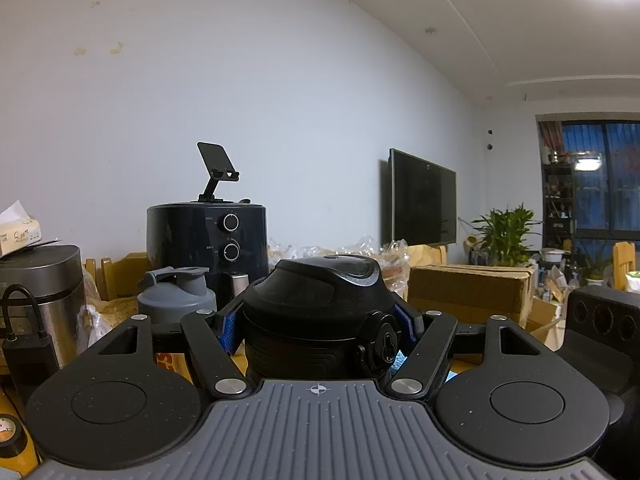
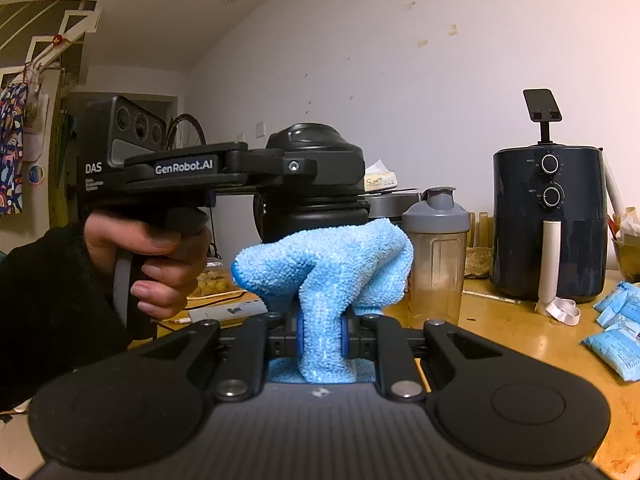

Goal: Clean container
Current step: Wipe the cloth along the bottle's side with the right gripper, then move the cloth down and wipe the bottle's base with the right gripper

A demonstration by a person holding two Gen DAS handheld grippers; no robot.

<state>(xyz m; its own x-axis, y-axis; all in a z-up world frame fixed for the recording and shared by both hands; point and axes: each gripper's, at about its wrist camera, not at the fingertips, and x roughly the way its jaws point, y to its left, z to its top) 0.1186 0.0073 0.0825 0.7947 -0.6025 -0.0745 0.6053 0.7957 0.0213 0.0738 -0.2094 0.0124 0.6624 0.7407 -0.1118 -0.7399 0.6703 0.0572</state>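
Note:
A black container with a domed black lid (image 1: 320,292) stands upright between the blue pads of my left gripper (image 1: 318,324), which is shut on its neck. The right wrist view shows that container (image 2: 316,184) from the side, with the left gripper (image 2: 280,168) held level by a hand (image 2: 160,248) in a black sleeve. My right gripper (image 2: 322,332) is shut on a light blue microfibre cloth (image 2: 324,264). The cloth bulges up in front of the container's lower body and hides whether the two touch. The container's base is hidden.
On the wooden table (image 2: 520,332) stand a dark air fryer (image 2: 548,220) with a phone stand on top, a grey-lidded shaker bottle (image 2: 436,248) and blue packets (image 2: 620,332). A steel cooker (image 1: 40,292) is at the left and a cardboard box (image 1: 468,288) at the right.

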